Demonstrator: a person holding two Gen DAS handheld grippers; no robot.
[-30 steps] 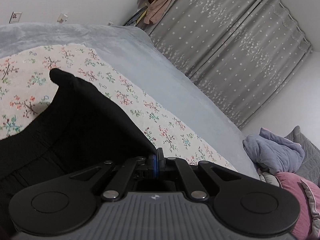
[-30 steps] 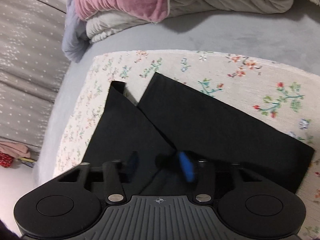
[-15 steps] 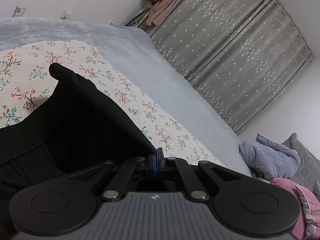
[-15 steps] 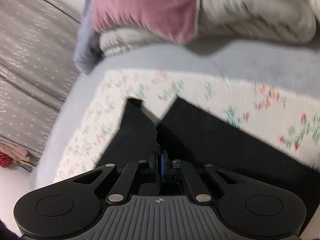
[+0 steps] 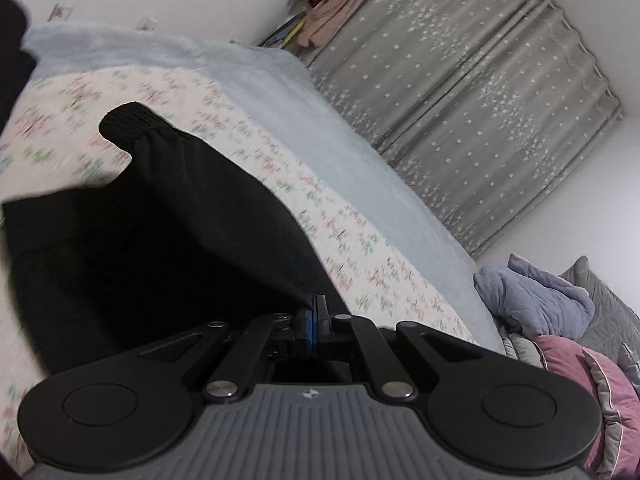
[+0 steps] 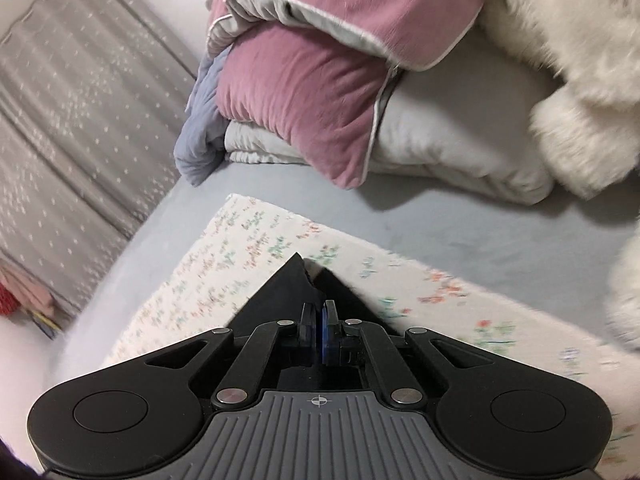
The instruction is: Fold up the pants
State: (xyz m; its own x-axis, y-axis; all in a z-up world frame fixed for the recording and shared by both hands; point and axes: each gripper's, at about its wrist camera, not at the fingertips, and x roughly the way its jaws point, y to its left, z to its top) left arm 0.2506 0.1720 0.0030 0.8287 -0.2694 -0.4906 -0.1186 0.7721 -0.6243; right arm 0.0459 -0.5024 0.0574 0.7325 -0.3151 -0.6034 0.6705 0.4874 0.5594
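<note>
Clamping black fabric, the left gripper point(image 5: 316, 312) pinches the black pants point(image 5: 168, 216) near the elastic waistband point(image 5: 128, 124), raising that edge so it can be carried over. The right gripper point(image 6: 319, 334) has just closed on the leg end, a dark point of cloth rising ahead of its fingers. Both pinches suggest a lift for folding. The pants rest otherwise on a floral sheet point(image 6: 248, 248) across the bed point(image 5: 352, 148).
</note>
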